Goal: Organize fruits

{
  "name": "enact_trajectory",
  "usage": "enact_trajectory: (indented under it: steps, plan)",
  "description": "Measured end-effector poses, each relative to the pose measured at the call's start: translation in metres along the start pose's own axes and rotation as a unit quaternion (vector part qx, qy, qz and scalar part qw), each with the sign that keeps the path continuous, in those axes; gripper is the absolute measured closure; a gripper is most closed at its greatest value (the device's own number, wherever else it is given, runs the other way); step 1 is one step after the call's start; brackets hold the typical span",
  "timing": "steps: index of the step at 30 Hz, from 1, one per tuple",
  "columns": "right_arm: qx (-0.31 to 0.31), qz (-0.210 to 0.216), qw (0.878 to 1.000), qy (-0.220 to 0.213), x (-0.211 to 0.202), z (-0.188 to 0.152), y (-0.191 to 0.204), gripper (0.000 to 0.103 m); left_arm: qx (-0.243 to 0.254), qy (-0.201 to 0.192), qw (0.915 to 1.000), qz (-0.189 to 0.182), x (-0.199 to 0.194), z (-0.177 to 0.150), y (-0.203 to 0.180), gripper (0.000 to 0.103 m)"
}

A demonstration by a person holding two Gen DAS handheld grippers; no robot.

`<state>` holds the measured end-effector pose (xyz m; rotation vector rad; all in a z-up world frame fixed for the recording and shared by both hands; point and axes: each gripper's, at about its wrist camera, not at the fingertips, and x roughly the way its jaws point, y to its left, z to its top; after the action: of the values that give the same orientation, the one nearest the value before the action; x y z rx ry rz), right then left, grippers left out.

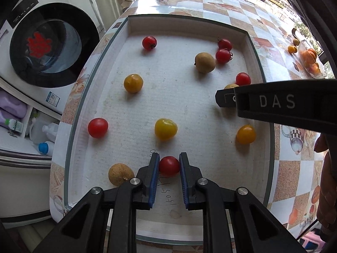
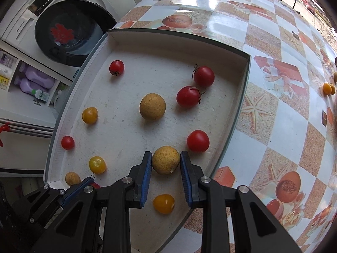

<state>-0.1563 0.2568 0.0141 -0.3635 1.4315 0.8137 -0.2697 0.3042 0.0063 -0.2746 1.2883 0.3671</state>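
A shallow white tray (image 1: 185, 24) on a patterned table holds several red cherry tomatoes, yellow tomatoes and brown longans. My left gripper (image 1: 169, 156) is at the tray's near edge, pointing steeply down, shut on a red cherry tomato (image 1: 169, 165). A longan (image 1: 120, 174) lies just to its left. My right gripper (image 2: 166, 154) stands over the tray's right side with a longan (image 2: 165, 159) between its blue pads; they flank it closely, a sliver apart, and it rests on the tray floor. A yellow tomato (image 2: 163, 203) lies under that gripper, a red tomato (image 2: 198, 140) to its right.
A washing machine (image 1: 48, 42) and shelves with bottles (image 1: 12, 109) stand beyond the table's left edge. A glass dish of orange fruit (image 1: 311, 61) sits far right on the table, with small yellow fruits (image 1: 291, 49) beside it. A person's hand (image 1: 328, 189) is at the right.
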Motion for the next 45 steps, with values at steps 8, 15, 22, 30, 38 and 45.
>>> enact_trajectory:
  steps: [8,15,22,30,38,45]
  plan:
    - [0.006,0.009,1.0,-0.007,-0.026,-0.007,0.004,0.042,-0.003,0.017,0.9998,0.008,-0.001,-0.001,0.002,0.057]
    - [0.021,-0.003,1.0,-0.006,-0.048,-0.014,0.001,0.032,-0.006,0.003,1.0,-0.005,-0.014,0.0,0.006,0.013]
    - [0.038,-0.027,0.999,0.0,-0.07,-0.026,-0.003,0.019,-0.008,0.013,0.9998,0.01,-0.028,0.002,0.016,0.013]
    - [0.021,-0.056,0.998,-0.011,-0.105,-0.047,0.008,0.0,0.017,0.01,0.9994,0.029,-0.065,-0.001,0.016,0.013]
    - [0.01,-0.062,0.998,0.004,-0.13,-0.059,0.022,0.0,0.035,0.042,0.9984,0.013,-0.088,-0.011,0.015,0.0]
    - [0.0,-0.075,0.997,0.004,-0.149,-0.068,0.033,0.0,0.063,0.023,0.9973,0.03,-0.113,-0.017,0.014,0.0]
